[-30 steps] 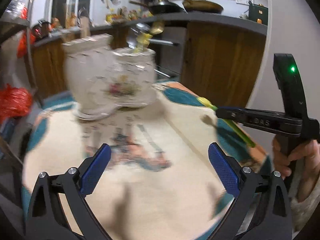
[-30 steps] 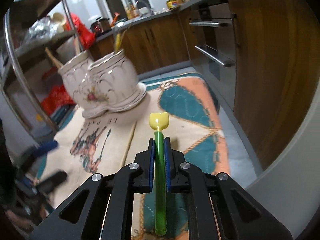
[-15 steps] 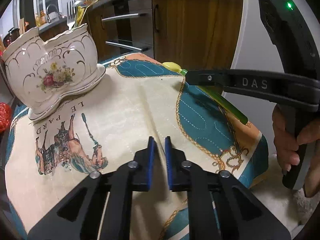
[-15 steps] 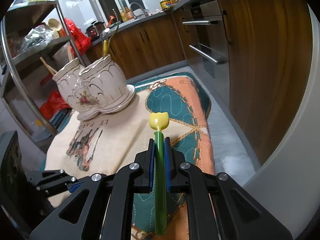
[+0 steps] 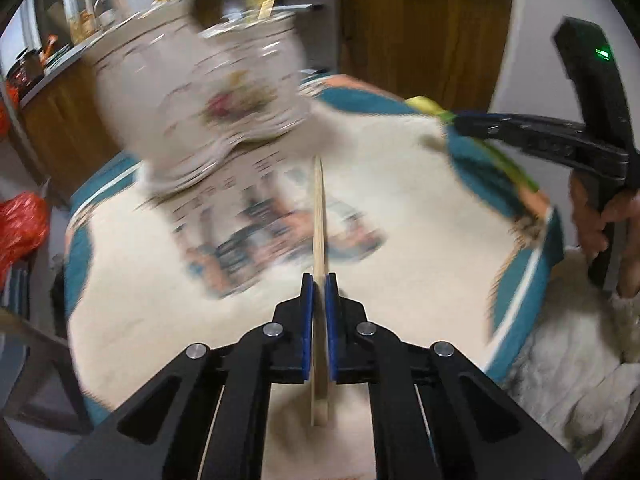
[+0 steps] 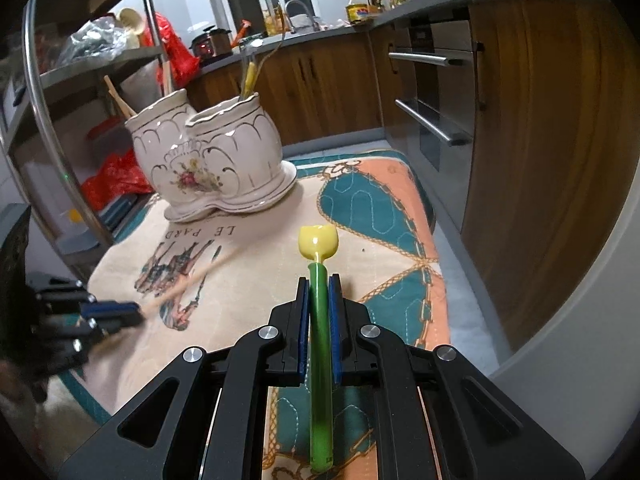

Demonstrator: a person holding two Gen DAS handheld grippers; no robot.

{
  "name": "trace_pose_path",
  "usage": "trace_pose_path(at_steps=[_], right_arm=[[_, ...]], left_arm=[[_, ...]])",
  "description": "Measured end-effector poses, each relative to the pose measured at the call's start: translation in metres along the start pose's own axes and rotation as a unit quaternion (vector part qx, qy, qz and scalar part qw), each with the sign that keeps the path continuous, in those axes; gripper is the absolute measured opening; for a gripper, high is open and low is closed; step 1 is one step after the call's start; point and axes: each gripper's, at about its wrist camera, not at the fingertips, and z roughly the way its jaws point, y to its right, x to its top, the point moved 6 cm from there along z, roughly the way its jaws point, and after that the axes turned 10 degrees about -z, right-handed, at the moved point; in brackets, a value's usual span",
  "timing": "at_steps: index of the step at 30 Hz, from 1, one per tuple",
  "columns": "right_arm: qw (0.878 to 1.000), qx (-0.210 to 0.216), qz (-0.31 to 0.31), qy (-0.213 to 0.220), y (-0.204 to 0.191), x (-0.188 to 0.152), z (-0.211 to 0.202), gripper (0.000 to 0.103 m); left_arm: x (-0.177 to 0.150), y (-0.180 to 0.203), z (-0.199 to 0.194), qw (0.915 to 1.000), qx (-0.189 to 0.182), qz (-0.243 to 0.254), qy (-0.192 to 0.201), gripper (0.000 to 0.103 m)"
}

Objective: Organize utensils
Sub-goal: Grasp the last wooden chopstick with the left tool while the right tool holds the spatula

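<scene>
So both hands are loaded up right now. The left tool (image 5: 319,284) has its blue pads pinched tight on a thin pale wooden stick (image 5: 318,216), looks like a chopstick, gripped near its back end so most of it pokes out ahead over the table (image 5: 400,240). That view is smeared with blur, so I can't read much else from it. The right tool (image 6: 319,280) is clamped on a green plastic handle topped with a little yellow tulip-shaped scoop (image 6: 318,242), some kind of spoon, scoop end leading. My guess is that both are held by the tail end on purpose, so the front end can be dropped straight into a pot without the tool bumping the rim.

The target is pretty clearly the white double ceramic holder with gold trim and a painted flower (image 6: 208,164), two joined pots on one base. It sits at the far end of the printed cream, teal and orange cloth (image 6: 380,208) covering the table. The left pot has a couple of wooden sticks (image 6: 120,100) leaning out of it; the right one has a yellow-handled utensil and something thin and golden (image 6: 250,74) standing up in it. So chopstick goes left and spoon goes right, I'd say. Both items are still up in the air, well short of the holder.
</scene>
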Motion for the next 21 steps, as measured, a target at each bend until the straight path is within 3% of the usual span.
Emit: trace_pose_path(at_steps=[8, 10, 12, 13, 21], right_arm=[[1.0, 0.008, -0.016, -0.009, -0.011, -0.001, 0.005, 0.01], [1.0, 0.006, -0.018, -0.01, -0.011, -0.002, 0.005, 0.01], [1.0, 0.004, -0.017, -0.011, -0.01, -0.003, 0.004, 0.01], [1.0, 0.003, -0.017, -0.011, -0.009, -0.003, 0.004, 0.01], [1.0, 0.005, -0.024, -0.008, -0.013, -0.002, 0.006, 0.01]], left_arm=[[-0.006, -0.033, -0.007, 0.9992, -0.017, -0.032, -0.014, 0.007], [-0.003, -0.035, -0.007, 0.9989, -0.021, -0.041, -0.014, 0.011], [0.0, -0.035, -0.007, 0.9986, -0.016, -0.049, -0.013, 0.031], [0.0, -0.037, -0.006, 0.9985, -0.016, -0.051, -0.012, 0.034], [0.019, -0.028, 0.017, 0.9993, 0.004, -0.035, -0.01, 0.034]])
